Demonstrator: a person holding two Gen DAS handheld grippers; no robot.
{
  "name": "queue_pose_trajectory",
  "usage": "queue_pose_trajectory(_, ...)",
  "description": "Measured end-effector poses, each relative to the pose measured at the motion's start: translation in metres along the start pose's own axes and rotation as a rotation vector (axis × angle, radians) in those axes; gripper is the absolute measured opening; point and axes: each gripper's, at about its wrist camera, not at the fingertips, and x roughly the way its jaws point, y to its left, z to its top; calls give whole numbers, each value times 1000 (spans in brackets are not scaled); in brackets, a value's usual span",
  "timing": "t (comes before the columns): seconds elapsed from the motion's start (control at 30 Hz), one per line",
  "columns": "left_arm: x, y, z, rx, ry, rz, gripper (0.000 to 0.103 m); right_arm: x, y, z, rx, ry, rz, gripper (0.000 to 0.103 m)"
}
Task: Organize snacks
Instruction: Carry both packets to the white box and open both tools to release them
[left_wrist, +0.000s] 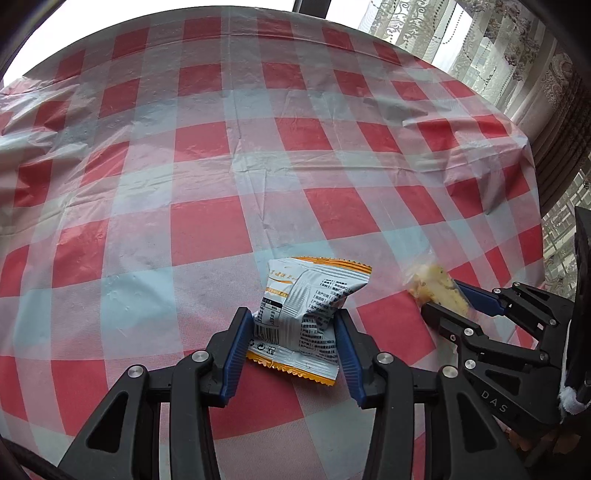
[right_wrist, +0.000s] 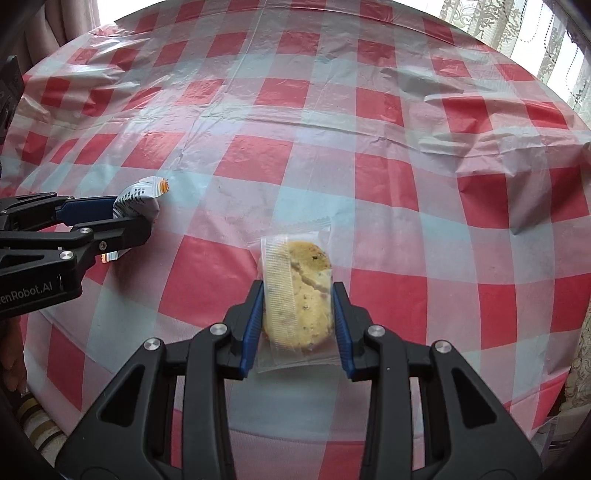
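In the left wrist view the left gripper (left_wrist: 293, 343) is seen clamped on a silver and orange snack packet (left_wrist: 301, 317), the blue pads (left_wrist: 236, 354) pressed against the packet's two sides so that the foil is crumpled between them. The packet is carried with its long axis running from 6 toward 12 o'clock, its orange crimped edges at the near and far ends, and it appears lifted clear of the checked surface (left_wrist: 207, 177), though its lower edge may be brushing it; that cannot be settled. At about 3 o'clock from the packet the right gripper (left_wrist: 448, 299) is seen, closed on a cookie in a clear wrapper (left_wrist: 437, 288). In the right wrist view the same cookie is held upright between the right gripper's pads, its long axis again pointing to 12 o'clock, with the wrapper's sealed edge at the top. From there the left gripper is found at 9 o'clock, its packet's end sticking out past the fingertips. No tray, box or other snack is shown on the surface ahead of either gripper; only bare red-and-white cloth lies from 10 through 2 o'clock, with curtains (left_wrist: 517, 66) beyond the far edge. Where the two snacks are to be set down is therefore judged to be the open question: neither hand is nearer to any visible target, and both items are carried side by side, near but apart.
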Motion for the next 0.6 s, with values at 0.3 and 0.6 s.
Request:
queue_pose_trajectory(0.3,-2,-52,-18,58,42,-73,46,-31,-39,-33,90,-2,-15,39)
queue_pose_trajectory(0.6,-12,-103,-40,123,48,-118,45,-60,-76,-66,159,-21,-32,39)
